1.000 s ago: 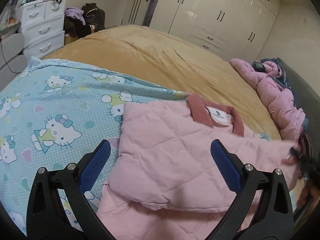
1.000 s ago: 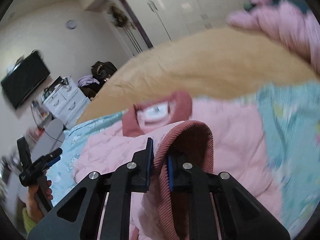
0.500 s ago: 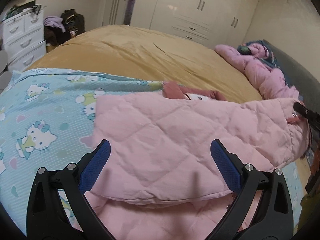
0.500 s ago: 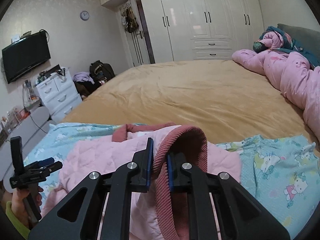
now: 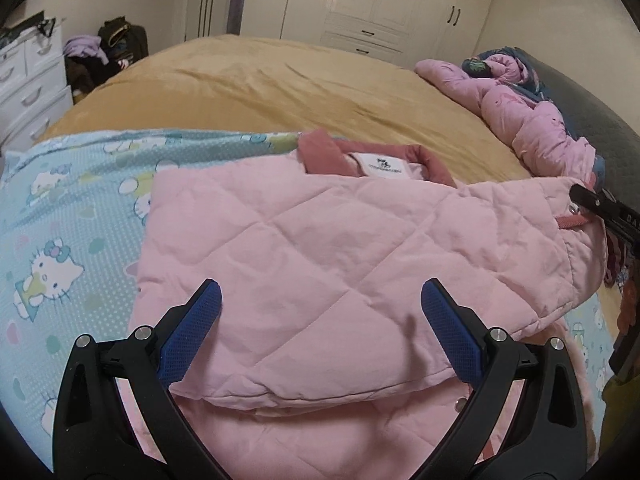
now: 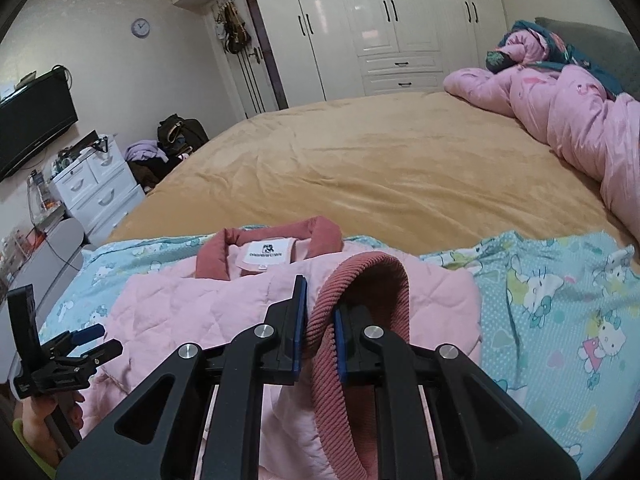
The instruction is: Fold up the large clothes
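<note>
Pink quilted jacket (image 5: 320,264), white neck label (image 5: 386,166) illegible, frame centre. Right hand-held gripper (image 6: 320,344) clamps its ribbed cuff (image 6: 360,280); left hand-held gripper (image 5: 320,332) wide. Tan bed (image 6: 380,176) bare beyond.

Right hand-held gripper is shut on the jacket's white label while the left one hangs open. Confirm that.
Not the label: the right hand-held gripper is shut on the ribbed cuff, as the right wrist view shows. The left hand-held gripper is open.

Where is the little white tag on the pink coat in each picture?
Left wrist: the white tag sits above middle, inside the dark pink collar.
Right wrist: the tag sits left of middle, just beyond the right gripper.
Shared landmark: the collar around it.
</note>
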`<action>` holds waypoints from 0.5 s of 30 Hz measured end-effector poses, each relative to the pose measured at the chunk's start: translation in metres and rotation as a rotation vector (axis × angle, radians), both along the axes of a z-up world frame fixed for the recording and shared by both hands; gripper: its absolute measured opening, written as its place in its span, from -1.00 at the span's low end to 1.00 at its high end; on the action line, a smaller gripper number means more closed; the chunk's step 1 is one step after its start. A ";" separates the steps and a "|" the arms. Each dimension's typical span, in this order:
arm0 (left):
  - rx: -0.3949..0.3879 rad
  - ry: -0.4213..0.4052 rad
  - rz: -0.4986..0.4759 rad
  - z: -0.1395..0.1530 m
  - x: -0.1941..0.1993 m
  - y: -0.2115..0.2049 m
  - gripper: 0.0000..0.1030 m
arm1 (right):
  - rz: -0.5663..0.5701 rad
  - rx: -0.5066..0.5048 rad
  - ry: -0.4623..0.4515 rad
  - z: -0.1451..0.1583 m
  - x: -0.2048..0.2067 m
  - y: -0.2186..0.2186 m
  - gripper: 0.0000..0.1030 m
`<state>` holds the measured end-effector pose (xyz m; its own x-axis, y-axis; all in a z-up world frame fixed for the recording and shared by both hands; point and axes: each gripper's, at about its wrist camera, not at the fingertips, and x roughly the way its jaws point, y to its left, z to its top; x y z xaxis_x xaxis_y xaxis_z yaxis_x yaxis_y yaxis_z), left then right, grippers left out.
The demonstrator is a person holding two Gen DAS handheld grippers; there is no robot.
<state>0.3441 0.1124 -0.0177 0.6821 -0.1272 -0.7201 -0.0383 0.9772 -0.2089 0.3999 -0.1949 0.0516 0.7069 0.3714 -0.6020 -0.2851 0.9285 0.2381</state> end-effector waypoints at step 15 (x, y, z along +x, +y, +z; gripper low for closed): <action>0.024 0.086 0.015 -0.035 0.008 0.002 0.63 | -0.094 0.068 0.006 0.001 -0.016 -0.016 0.08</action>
<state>0.3524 0.1141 -0.0529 0.6192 -0.0995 -0.7789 -0.0696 0.9811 -0.1806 0.3842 -0.2106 0.0528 0.7369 0.3438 -0.5821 -0.1956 0.9326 0.3032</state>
